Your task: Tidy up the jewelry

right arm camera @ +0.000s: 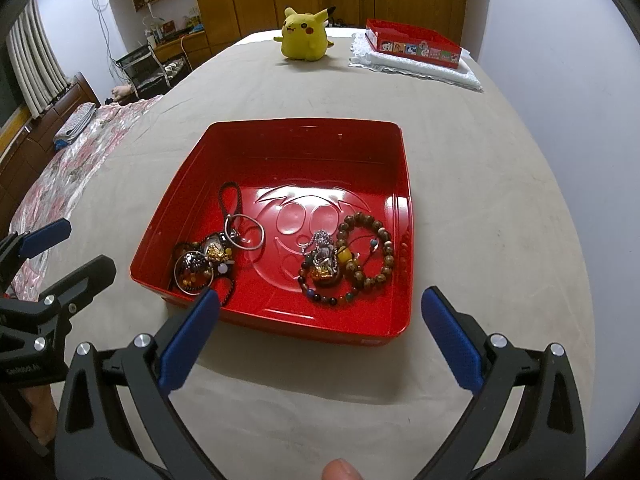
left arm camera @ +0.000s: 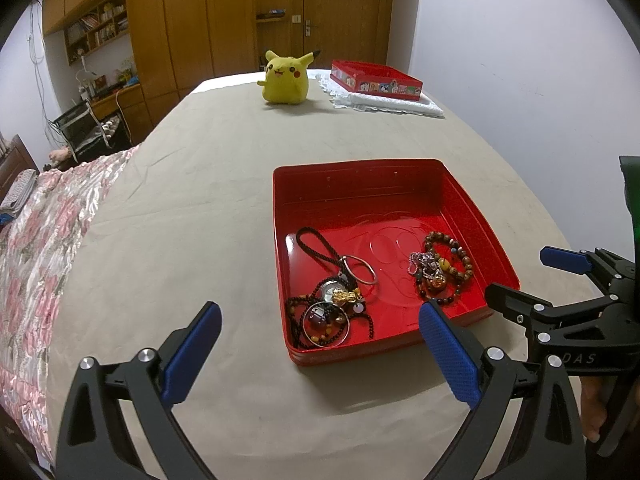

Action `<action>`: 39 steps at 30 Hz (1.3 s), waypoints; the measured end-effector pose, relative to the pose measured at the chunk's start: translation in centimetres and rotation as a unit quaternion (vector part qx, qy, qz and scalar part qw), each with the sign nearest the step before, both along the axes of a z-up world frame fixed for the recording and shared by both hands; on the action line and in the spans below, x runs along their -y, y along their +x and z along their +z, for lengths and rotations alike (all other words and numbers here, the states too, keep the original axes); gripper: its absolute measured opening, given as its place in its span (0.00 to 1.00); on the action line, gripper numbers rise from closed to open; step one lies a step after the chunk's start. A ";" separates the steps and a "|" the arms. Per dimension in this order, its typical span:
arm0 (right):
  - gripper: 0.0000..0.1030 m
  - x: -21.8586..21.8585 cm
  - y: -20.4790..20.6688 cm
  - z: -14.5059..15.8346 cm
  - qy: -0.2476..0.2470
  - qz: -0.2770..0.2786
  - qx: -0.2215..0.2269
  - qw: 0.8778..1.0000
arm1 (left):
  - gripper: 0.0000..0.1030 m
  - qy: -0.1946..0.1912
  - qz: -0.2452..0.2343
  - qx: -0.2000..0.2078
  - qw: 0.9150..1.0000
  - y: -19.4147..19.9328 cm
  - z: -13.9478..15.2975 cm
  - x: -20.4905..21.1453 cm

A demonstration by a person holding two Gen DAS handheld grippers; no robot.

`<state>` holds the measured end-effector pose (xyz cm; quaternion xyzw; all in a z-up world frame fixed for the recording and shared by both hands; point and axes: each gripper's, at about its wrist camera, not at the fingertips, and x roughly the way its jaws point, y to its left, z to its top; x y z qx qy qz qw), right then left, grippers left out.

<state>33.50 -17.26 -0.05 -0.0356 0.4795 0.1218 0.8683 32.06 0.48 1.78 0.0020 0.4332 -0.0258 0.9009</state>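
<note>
Two grippers nearest, both spread wide and holding nothing: left gripper (left arm camera: 320, 334) low over the bedsheet (left arm camera: 192, 208) just short of the red tray (left arm camera: 476, 216), right gripper (right arm camera: 320, 320) poised at the tray's near rim. Inside the tray, two heaps of jewelry, well apart. Left heap (right arm camera: 208, 254) — black bead strings, a braided black cord, thin metal rings, a small gold charm, all overlapping. Right heap (right arm camera: 348, 258) — brown wooden bead bracelet touching a silver chain and a darker bead strand. Light, limp pieces, likely to drape and drag neighbours along; glossy tray floor probably slippery, so beads may roll or skate from a pinch. Best bite judged to be across a bracelet's bead row or a stiff metal ring, away from the tangles. Farther off, yellow plush toy (right arm camera: 306, 32), and a second red box (right arm camera: 416, 46) on a white towel (right arm camera: 424, 66).
</note>
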 end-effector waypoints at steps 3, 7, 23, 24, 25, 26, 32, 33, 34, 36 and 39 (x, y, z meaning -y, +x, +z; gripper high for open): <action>0.97 0.0 -0.1 0.1 0.001 0.000 0.000 1.000 | 0.96 0.000 0.000 0.000 1.000 0.0 0.0 0.0; 0.97 0.1 -0.1 0.2 0.002 0.000 0.000 1.000 | 0.96 -0.001 0.001 0.000 1.000 -0.1 0.0 0.0; 0.97 0.1 -0.2 0.1 0.001 0.001 0.000 1.000 | 0.96 0.000 -0.001 0.000 1.000 -0.4 0.2 0.0; 0.97 0.0 -0.2 0.1 0.001 0.000 0.000 1.000 | 0.96 0.000 -0.001 0.000 1.000 -0.5 0.2 0.1; 0.97 0.0 -0.2 0.1 0.001 0.000 0.000 1.000 | 0.96 0.001 0.000 0.000 1.000 -0.6 0.3 0.1; 0.97 0.0 -0.2 0.1 0.002 0.000 0.000 1.000 | 0.96 0.000 0.000 -0.001 1.000 -0.6 0.3 0.1; 0.97 0.1 -0.2 0.1 0.001 0.001 0.001 1.000 | 0.96 0.005 0.001 0.001 1.000 -0.6 0.4 0.2; 0.97 0.1 -0.2 0.1 0.001 0.001 0.001 1.000 | 0.96 0.006 0.002 0.002 1.000 -0.6 0.5 0.3; 0.97 0.1 -0.2 0.1 0.001 0.001 0.001 1.000 | 0.96 0.009 0.004 0.004 1.000 -0.7 0.5 0.3; 0.97 0.1 -0.2 0.1 0.001 0.001 0.001 1.000 | 0.96 0.007 0.005 0.004 1.000 -0.7 0.6 0.2; 0.97 0.0 -0.2 0.1 0.001 0.001 0.001 1.000 | 0.96 0.005 0.005 0.003 1.000 -0.8 0.6 0.1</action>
